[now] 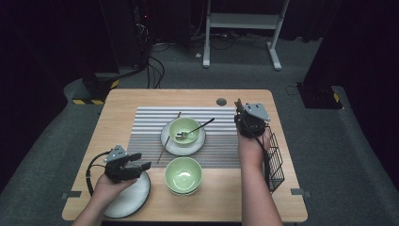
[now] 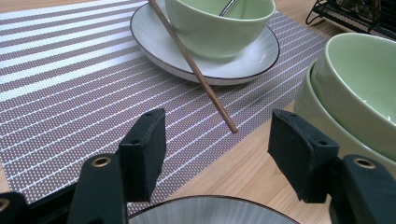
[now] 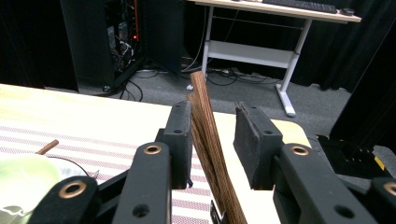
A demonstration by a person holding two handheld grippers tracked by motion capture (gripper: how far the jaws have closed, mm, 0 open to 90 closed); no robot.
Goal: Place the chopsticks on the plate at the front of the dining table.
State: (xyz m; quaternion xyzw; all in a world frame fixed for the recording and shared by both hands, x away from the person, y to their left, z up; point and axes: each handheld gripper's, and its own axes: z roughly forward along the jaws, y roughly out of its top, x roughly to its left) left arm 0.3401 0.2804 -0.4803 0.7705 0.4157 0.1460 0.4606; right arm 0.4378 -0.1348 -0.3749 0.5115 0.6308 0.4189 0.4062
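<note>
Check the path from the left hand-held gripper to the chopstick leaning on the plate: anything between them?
Nothing visible. The left hand-held gripper is open above a plate, and beyond its jaws only bare mat and table lead to the chopstick tip. The stacked green bowls sit off to one side.

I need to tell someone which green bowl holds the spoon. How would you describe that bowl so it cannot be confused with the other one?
Start at the striped placemat in the middle of the wooden table. On it sits a white plate, and the green bowl stands on that plate. Unlike the other green bowl, nearer the person and off the mat, it holds a spoon, and a chopstick leans on its plate.
</note>
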